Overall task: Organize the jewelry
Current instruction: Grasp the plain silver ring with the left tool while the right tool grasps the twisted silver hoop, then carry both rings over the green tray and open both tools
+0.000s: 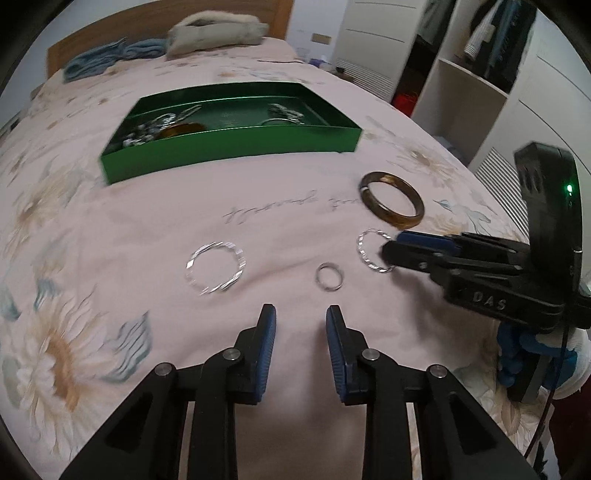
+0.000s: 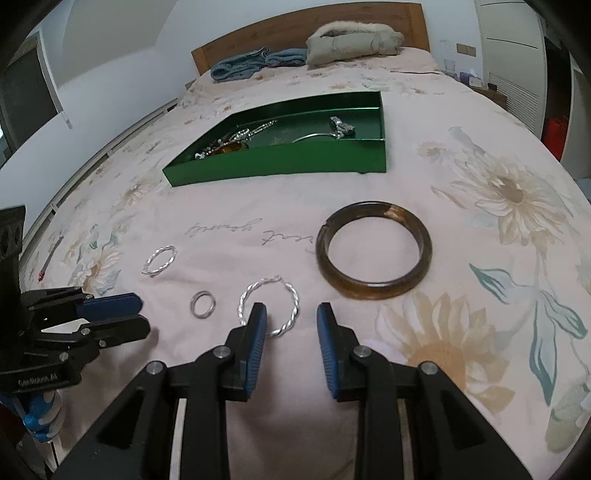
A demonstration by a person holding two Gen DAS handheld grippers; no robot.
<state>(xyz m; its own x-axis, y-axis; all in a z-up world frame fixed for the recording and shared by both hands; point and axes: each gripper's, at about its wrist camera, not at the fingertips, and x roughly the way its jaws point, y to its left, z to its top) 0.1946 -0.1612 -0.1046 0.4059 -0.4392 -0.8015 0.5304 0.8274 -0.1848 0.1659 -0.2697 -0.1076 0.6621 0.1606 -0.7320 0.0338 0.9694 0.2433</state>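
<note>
On the floral bedsheet lie an amber bangle (image 2: 369, 290), a small plain ring (image 2: 192, 304) and two twisted silver hoops. My right gripper (image 2: 291, 310) stands open low over the nearer hoop (image 2: 295, 302). Its left finger covers part of the hoop, and the pads do not press on it. The other hoop (image 2: 159, 260) lies further left. My left gripper (image 1: 301, 314) is open and empty, just short of the small ring (image 1: 317, 277). The left wrist view shows the right gripper (image 1: 391, 245) at one hoop (image 1: 360, 251), near the bangle (image 1: 400, 220). A green tray (image 1: 229, 147) beyond holds several pieces of jewelry.
Folded blue cloth (image 2: 240, 66) and a beige bundle (image 2: 351, 40) lie by the wooden headboard (image 2: 295, 26). The bed's left edge (image 2: 110, 147) drops off near a white wall. Wardrobe shelves (image 1: 480, 92) stand to the right of the bed.
</note>
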